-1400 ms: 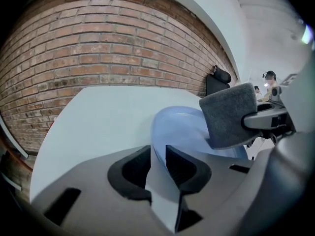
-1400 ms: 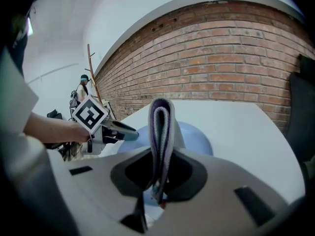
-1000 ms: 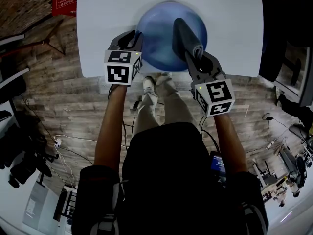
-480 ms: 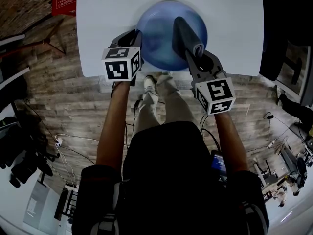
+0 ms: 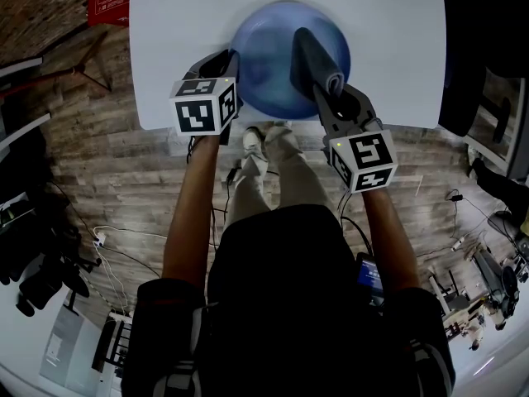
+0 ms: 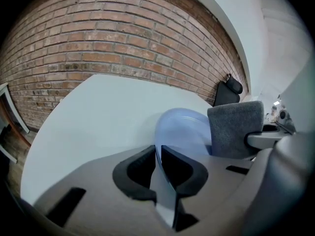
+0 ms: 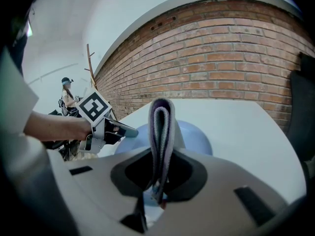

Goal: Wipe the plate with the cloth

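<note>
A blue plate (image 5: pixel 273 64) lies at the near edge of the white table (image 5: pixel 182 23). My left gripper (image 5: pixel 225 63) is at the plate's left rim. In the left gripper view the thin rim (image 6: pixel 160 166) runs edge-on between the pads of the left gripper (image 6: pixel 158 154); these jaws have just been closing and now pinch it. My right gripper (image 5: pixel 329 96) is shut on a folded grey cloth (image 5: pixel 310 56) that reaches out over the plate's right half. The cloth (image 7: pixel 161 122) stands upright in the right gripper (image 7: pixel 158 173) above the plate (image 7: pixel 197 136).
A red box (image 5: pixel 109 2) sits off the table's far left corner. A black chair (image 5: pixel 467 64) stands to the right. Wooden floor with cables lies below the near edge. A brick wall (image 6: pixel 98 38) lies beyond the table. A person (image 7: pixel 66 90) stands far off.
The left gripper has rolled a little, its marker cube now turned more towards me. The plate looked blurred a second ago and is sharp now. The right gripper and cloth have not moved.
</note>
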Demonstrator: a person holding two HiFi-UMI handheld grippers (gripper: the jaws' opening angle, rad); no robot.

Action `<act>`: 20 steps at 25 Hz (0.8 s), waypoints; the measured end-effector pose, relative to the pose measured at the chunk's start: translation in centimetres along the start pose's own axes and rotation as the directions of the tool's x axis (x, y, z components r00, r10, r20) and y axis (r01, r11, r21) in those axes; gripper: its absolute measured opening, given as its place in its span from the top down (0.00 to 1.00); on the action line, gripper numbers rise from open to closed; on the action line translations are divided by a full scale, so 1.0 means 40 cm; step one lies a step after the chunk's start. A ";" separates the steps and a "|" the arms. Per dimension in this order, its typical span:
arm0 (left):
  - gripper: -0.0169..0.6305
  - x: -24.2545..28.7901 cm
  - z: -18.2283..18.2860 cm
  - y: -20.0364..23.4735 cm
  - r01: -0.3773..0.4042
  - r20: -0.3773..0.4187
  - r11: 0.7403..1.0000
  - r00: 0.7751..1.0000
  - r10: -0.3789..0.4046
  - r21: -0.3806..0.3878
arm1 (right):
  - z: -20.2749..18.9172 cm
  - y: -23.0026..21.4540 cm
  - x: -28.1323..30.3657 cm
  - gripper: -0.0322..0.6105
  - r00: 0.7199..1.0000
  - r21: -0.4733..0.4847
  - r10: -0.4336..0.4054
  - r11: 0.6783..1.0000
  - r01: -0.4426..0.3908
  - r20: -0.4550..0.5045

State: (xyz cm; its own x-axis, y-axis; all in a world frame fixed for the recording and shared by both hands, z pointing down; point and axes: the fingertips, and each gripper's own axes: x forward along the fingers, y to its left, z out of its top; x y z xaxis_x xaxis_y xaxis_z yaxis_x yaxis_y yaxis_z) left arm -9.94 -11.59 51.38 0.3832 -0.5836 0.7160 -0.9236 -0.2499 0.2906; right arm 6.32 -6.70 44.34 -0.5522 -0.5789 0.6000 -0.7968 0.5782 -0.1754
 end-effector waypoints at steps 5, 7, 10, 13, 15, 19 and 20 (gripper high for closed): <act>0.90 -0.002 0.002 -0.003 -0.005 -0.001 1.000 1.000 0.005 0.010 | 0.001 -0.001 -0.005 0.87 1.000 0.001 0.000 1.000 0.000 0.002; 0.90 -0.003 0.001 -0.005 -0.010 0.001 1.000 1.000 0.010 0.013 | -0.002 -0.003 -0.008 0.87 1.000 0.002 -0.001 1.000 0.001 0.002; 0.90 -0.001 0.002 -0.004 -0.013 0.002 1.000 1.000 0.013 0.014 | -0.003 -0.006 -0.007 0.87 1.000 0.004 -0.002 1.000 0.002 0.002; 0.90 0.003 0.004 0.002 -0.018 0.002 1.000 1.000 0.018 0.019 | -0.004 -0.006 -0.003 0.87 1.000 0.004 -0.001 1.000 0.001 0.000; 0.91 0.004 0.007 0.003 -0.020 0.003 1.000 1.000 0.020 0.018 | -0.004 -0.005 -0.003 0.87 1.000 0.004 0.001 1.000 -0.001 -0.001; 0.91 0.000 0.010 -0.005 -0.021 0.007 1.000 1.000 0.021 0.018 | -0.005 -0.007 -0.014 0.87 1.000 0.004 0.001 1.000 -0.001 -0.001; 0.91 0.000 0.010 -0.005 -0.022 0.007 1.000 1.000 0.022 0.017 | -0.006 -0.007 -0.015 0.87 1.000 0.004 0.001 1.000 -0.001 -0.001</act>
State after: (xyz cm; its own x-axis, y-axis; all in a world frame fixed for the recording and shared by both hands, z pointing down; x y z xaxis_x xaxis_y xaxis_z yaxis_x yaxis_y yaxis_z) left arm -9.74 -11.87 51.07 0.3633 -0.5942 0.7177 -0.9314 -0.2501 0.2644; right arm 6.95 -6.39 44.23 -0.5532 -0.5776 0.6002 -0.7970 0.5766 -0.1797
